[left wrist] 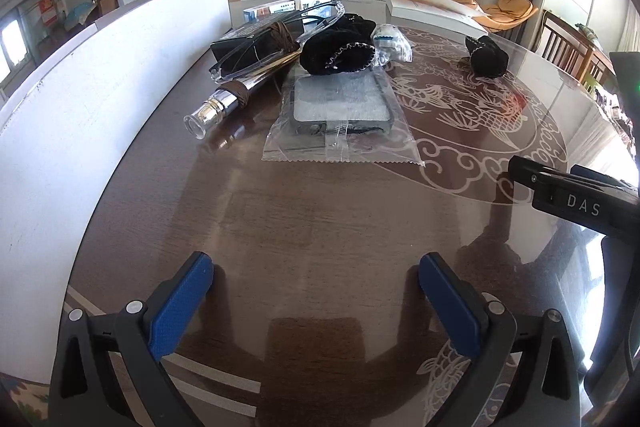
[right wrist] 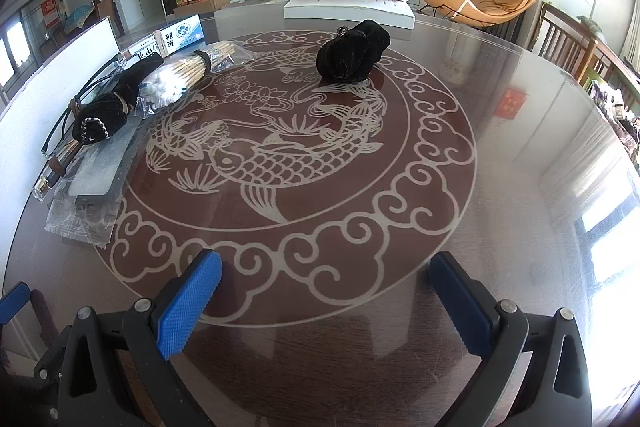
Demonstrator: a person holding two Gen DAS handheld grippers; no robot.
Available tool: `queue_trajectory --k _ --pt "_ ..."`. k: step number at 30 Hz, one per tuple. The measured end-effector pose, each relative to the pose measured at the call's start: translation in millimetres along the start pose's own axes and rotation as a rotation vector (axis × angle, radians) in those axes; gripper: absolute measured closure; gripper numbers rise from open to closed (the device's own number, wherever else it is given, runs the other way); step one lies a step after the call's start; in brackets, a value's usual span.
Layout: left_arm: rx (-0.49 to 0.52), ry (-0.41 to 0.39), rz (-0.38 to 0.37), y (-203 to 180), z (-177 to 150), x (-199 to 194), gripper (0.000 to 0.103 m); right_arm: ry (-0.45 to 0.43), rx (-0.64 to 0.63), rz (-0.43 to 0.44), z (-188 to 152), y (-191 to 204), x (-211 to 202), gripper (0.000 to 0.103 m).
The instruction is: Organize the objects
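Over on the desk's left edge, hard against the white board (left wrist: 100, 99), sits the clutter waiting to be sorted: a phone case in a clear bag (left wrist: 340, 107) lies nearest, flat on the glass, with a black velvet pouch (left wrist: 340, 49) just behind it and touching its far end. Beside them runs a bottle (left wrist: 224, 103) with a shiny neck, lying on its side, and a clear tray (left wrist: 276, 39) is propped across it, while a small packet (left wrist: 390, 43) tucks in by the pouch. A second black pouch (right wrist: 352, 55) sits well apart, out on the fish pattern toward the desk's (right wrist: 520, 147) far side. Both claws are wide and holding nothing: the left claw (left wrist: 316, 303) hovers low at the near edge facing the pile, and the right claw (right wrist: 324, 303) faces the lone pouch. My read: that bagged case looks light and stiff inside, but the film is slippery and lies flush on glass, so pinching the crimped near edge or a long side seems the best bet. The pouches look soft and will squash, so any bunched fold should do. The bottle looks fragile and could roll, so it wants a grip across its body.
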State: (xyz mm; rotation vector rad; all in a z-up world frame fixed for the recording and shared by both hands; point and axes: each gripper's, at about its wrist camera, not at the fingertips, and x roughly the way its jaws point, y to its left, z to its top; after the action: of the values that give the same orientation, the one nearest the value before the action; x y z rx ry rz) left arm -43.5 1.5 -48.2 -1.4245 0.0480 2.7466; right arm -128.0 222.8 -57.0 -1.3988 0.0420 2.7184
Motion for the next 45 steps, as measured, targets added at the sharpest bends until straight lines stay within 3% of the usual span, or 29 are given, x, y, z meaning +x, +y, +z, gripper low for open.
queue_trajectory --k 45 --pt "-0.006 -0.01 0.003 -0.6 0.8 1.1 0.0 0.0 0.0 0.0 -0.2 0.2 0.1 0.0"
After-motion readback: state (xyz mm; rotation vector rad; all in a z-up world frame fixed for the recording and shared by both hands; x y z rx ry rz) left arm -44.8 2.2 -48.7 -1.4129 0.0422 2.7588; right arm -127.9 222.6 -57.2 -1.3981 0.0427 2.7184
